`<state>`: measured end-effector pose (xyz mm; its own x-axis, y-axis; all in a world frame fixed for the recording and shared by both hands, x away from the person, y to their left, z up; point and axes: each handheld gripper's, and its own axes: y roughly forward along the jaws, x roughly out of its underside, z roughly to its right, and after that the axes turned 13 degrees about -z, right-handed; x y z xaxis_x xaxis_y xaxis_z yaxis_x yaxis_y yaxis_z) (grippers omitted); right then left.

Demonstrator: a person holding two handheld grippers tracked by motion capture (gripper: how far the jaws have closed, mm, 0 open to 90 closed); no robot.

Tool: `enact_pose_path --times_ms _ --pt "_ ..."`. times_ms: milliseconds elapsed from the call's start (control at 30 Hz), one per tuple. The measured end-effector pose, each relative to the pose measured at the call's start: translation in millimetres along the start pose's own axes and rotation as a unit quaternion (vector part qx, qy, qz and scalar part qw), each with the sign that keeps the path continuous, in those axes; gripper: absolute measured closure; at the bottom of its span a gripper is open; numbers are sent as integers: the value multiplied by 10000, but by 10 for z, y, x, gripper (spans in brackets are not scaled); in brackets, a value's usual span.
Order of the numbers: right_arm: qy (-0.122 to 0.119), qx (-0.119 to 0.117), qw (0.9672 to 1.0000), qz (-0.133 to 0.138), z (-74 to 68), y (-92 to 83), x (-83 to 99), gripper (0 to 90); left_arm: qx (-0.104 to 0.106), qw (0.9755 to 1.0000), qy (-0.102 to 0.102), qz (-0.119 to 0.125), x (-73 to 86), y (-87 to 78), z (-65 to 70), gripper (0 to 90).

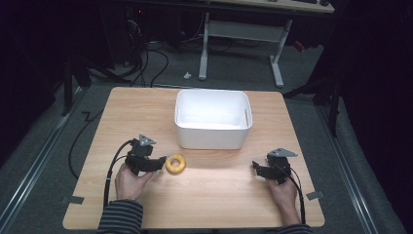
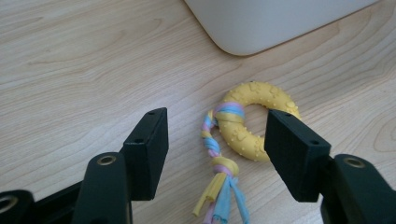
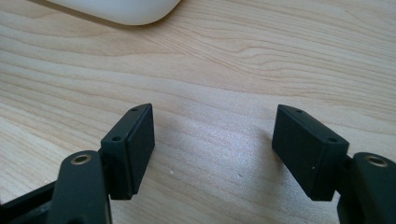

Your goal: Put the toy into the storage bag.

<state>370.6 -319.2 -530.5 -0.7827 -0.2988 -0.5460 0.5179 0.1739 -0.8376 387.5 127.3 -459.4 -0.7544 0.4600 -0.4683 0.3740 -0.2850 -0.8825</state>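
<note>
Approach step: the left gripper [image 2: 212, 140], jaws spread and pinching nothing, straddles the yellow ring toy [image 2: 254, 121] lying left of the bench centre just before the white bin [image 1: 213, 118]; next, judged, advance and close, while the right gripper [image 3: 212, 149] rests spread.

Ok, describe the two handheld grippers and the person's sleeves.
Both the left gripper and right gripper are black, each with two flat rectangular jaws, brass-coloured screw eyelets, a grey three-cornered plate on top and a trailing black cable. The sleeves are dark with thin light stripes.
</note>
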Motion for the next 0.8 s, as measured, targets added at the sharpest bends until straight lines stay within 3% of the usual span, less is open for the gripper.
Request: enact_pose_path --times_ms 200,800 --pt "-17 1 10000 3 2 1 0 302 -14 9999 143 -91 -62 47 62 408" --pt "-7 -2 10000 -3 0 0 0 301 45 9989 288 -354 -189 239 173 418"
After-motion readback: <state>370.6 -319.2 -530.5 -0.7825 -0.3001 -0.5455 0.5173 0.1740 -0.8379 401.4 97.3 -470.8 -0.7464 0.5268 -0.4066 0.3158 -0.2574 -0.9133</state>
